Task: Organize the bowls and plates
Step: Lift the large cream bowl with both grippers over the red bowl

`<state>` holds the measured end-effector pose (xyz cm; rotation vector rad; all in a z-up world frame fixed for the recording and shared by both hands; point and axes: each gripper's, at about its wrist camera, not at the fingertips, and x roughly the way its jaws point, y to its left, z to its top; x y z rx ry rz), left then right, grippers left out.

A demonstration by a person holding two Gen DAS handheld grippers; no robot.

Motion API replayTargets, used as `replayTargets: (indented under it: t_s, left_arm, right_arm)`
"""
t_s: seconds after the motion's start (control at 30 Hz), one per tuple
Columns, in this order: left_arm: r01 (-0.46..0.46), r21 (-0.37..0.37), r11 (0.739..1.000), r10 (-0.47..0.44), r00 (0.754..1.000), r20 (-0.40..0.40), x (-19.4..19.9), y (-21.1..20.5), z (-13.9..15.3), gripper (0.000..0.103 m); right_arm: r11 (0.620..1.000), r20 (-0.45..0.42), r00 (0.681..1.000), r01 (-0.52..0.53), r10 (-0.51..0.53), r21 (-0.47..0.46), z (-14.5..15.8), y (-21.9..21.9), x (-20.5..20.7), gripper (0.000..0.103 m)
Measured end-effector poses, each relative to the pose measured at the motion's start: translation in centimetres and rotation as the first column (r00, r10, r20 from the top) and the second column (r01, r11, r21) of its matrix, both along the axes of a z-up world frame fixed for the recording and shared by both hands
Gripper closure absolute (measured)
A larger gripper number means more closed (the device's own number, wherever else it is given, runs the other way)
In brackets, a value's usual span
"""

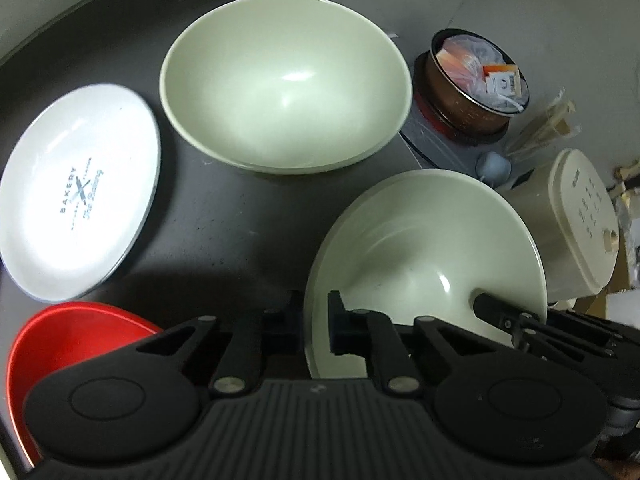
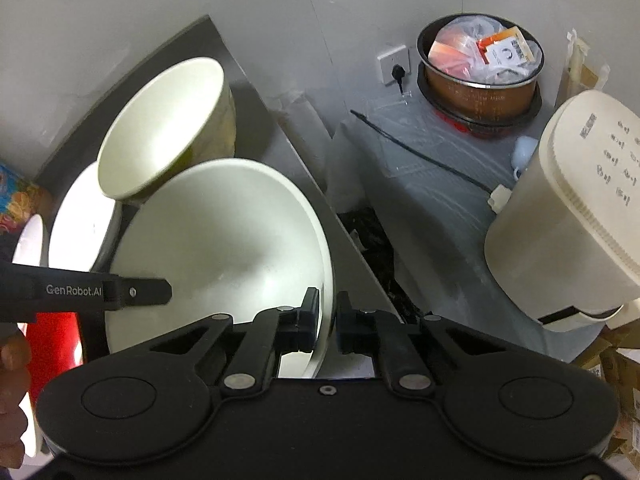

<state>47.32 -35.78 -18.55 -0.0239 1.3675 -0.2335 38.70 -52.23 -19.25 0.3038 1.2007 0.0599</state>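
Left gripper [image 1: 314,320]: jaws clenched on the near-left rim of a pale green bowl [image 1: 424,248], one finger outside the wall, the other inside. Right gripper [image 2: 327,322]: likewise clamped on the same bowl's opposite rim, rim pinched edge-on between the pads. From the left wrist view the right gripper's black fingers [image 1: 496,310] show at the bowl's far-right edge; from the right wrist view the left gripper's arm, lettered "GenRobot.AI", reaches in over the bowl's left side.

Held bowl sits at the right end of a dark countertop [image 1: 224,216], close to its edge. Whether its base rests on the counter or is lifted clear — cannot tell; the base is hidden.

Beyond it, further back on the counter: a second pale green bowl [image 1: 284,84], upright, empty, apart from the held one in the left wrist view. To the left, a white plate [image 1: 76,188] printed "BAKERY", lying flat. Nearest the left gripper body, lower left, a red bowl [image 1: 56,344], partly hidden behind the gripper.

Off the counter to the right, lower down: a copper-coloured pot [image 2: 480,96] stuffed with plastic-wrapped packets, standing on a grey surface; a cream appliance [image 2: 568,208] with printed buttons just beside it. Wall socket [image 2: 394,65] with a black plug behind.

Part of a hand [image 2: 12,396] at the left edge of the right wrist view.
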Motion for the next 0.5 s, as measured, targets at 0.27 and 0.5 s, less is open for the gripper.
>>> replayTargets:
  t_s: [0.27,0.5]
  left_arm:
    - [-0.039,-0.066,0.997,0.043,0.997,0.066,-0.6,1.9,3.5,0.094]
    - [-0.088,-0.115,0.989,0.105,0.983,0.153,-2.0,5.3,8.0,0.093]
  right_arm:
    - [0.999,0.102,0.994,-0.041,0.042,-0.014,4.1,1.5,0.2,0.094]
    - [0.997,0.185,0.98,-0.075,0.076,-0.013,7.9,4.6,-0.2,0.093]
